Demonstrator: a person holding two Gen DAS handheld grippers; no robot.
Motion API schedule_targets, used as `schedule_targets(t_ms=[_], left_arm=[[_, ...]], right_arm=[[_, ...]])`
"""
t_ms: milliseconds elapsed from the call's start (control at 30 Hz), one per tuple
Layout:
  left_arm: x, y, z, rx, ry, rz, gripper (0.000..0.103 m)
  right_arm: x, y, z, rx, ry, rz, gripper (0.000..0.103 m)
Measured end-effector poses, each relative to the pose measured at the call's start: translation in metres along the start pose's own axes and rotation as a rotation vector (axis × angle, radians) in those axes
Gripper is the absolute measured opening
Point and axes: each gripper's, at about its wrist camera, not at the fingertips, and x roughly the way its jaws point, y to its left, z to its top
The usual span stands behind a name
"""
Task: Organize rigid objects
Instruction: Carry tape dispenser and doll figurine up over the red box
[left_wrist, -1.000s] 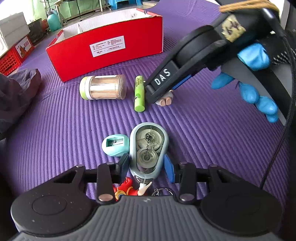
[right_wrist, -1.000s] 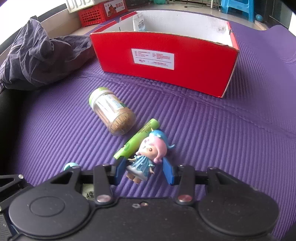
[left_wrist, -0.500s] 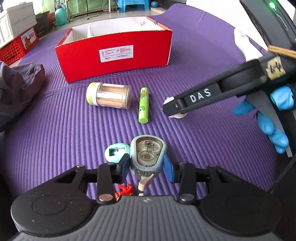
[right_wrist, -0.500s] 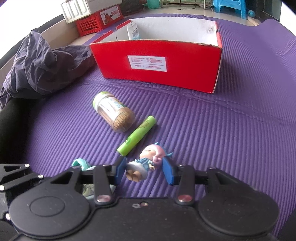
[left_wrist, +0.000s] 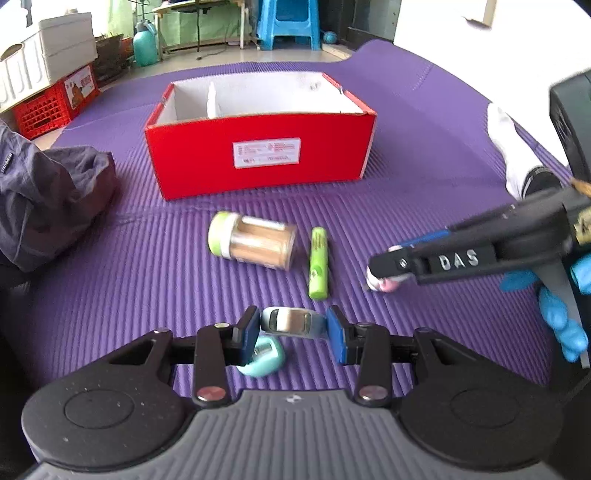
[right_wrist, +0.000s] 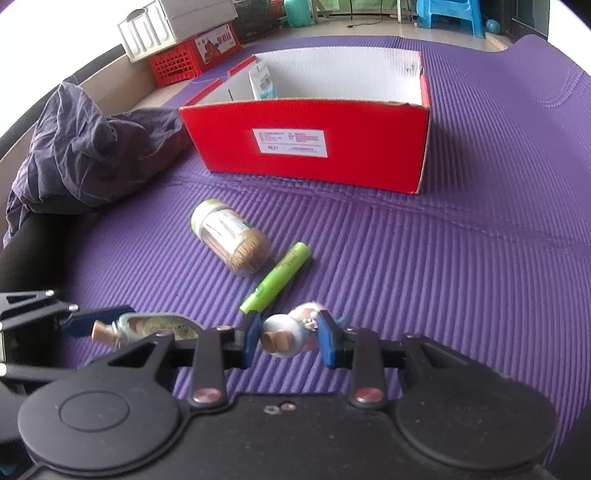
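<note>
My left gripper (left_wrist: 291, 330) is shut on a blue-grey correction tape dispenser (left_wrist: 291, 322) and holds it above the purple mat (left_wrist: 147, 266). My right gripper (right_wrist: 287, 334) is shut on a small doll figurine (right_wrist: 286, 332), also lifted; it shows in the left wrist view (left_wrist: 382, 282). A teal pencil sharpener (left_wrist: 263, 356) lies under the left gripper. A toothpick jar (left_wrist: 253, 242) and a green highlighter (left_wrist: 318, 262) lie on the mat before the open red box (left_wrist: 258, 158).
A dark cloth heap (left_wrist: 48, 195) lies at the left of the mat. The red box has a white divider and a packet (right_wrist: 262, 83) inside. Red crates (left_wrist: 48, 103) and a blue stool (left_wrist: 288, 22) stand beyond the mat.
Both grippers have risen and tilted back with their objects. The tape dispenser and the doll left the mat; the sharpener stayed. The box now shows its open inside.
</note>
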Motion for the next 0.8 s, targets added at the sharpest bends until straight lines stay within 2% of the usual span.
schedule_targets(t_ms=[167, 333, 567, 800], left_arm=[[-0.006, 0.009, 0.019, -0.022, -0.038, -0.002, 0.038], [-0.011, 0.019, 0.052, -0.044, -0.083, -0.019, 0.038], [-0.015, 0.027, 0.119, -0.035, -0.160, -0.017, 0.038], [-0.004, 0.034, 0.184, -0.003, -0.216, 0.012, 0.038]], right_arm=[[-0.011, 0.001, 0.011, -0.010, -0.030, 0.000, 0.032], [-0.022, 0.000, 0.034, -0.023, -0.064, -0.005, 0.032], [-0.037, -0.011, 0.086, -0.019, -0.156, -0.017, 0.032], [-0.032, -0.020, 0.135, -0.024, -0.210, -0.049, 0.032]])
